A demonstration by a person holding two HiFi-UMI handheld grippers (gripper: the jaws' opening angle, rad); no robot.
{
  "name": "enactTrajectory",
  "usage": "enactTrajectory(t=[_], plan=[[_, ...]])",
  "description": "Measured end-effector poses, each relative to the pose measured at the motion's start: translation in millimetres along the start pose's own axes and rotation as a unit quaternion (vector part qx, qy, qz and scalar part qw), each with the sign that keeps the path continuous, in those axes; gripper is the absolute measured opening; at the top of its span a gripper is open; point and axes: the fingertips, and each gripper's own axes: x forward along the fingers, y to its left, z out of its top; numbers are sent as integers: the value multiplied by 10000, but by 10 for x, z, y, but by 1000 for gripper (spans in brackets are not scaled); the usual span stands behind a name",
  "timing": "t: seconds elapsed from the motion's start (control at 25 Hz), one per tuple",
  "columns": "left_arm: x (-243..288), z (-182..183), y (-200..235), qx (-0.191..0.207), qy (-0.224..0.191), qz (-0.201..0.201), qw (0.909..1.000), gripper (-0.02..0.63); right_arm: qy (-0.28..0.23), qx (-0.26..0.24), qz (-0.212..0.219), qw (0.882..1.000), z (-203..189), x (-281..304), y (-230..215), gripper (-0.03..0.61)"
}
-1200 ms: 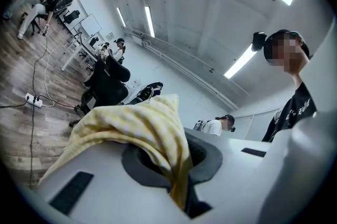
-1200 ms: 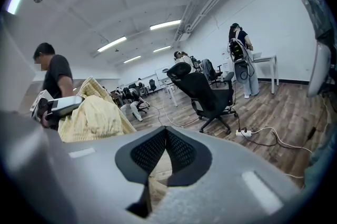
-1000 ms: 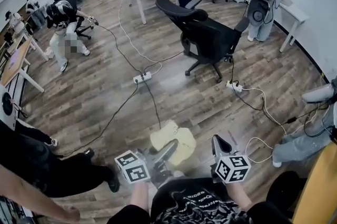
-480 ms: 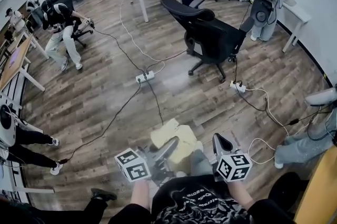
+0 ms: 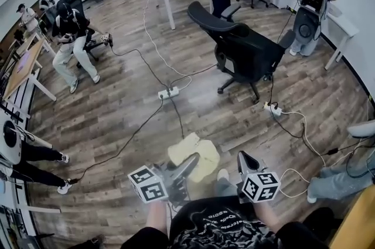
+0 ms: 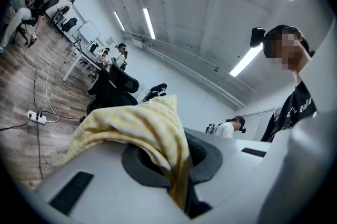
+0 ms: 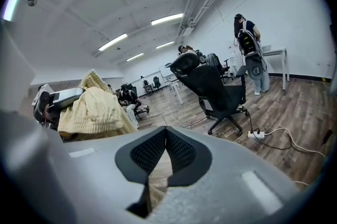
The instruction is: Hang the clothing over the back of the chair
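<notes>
Left gripper (image 5: pixel 186 167) is clamping the yellow clothing (image 5: pixel 198 153) (chair (image 5: pixel 249 51) well apart); right gripper (image 5: pixel 246 160) is pressing empty jaws together.

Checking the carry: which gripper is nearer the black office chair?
Right. The right gripper faces the chair almost straight on; the left gripper, clamping the yellow clothing, is offset farther left.
</notes>
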Motion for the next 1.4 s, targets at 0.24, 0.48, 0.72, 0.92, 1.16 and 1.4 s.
enactTrajectory(t=[0.24,0.48,0.72,0.92,1.16,1.4], plan=[[286,217,201,15,-57,133,9999,31,-61,-23,138,9999,283,332,-179,5],[584,412,434,49,-66,404,9992,31,37,4,404,9992,496,693,-347,5],[970,627,618,97,-111,414,9990,31,-21,-79,534,9985,825,993,-595,5],[1218,655,716,46,-82,414,9991,31,9,-103,577,9983,951,1133,-812,5],[1393,811,797,35,-285,445,9986,31,50,-140,635,9979,1061,1210,-994,5],[1477,896,851,-108,-386,336,9986,31,-44,-125,726,9973,1151,1213,-1021,5]])
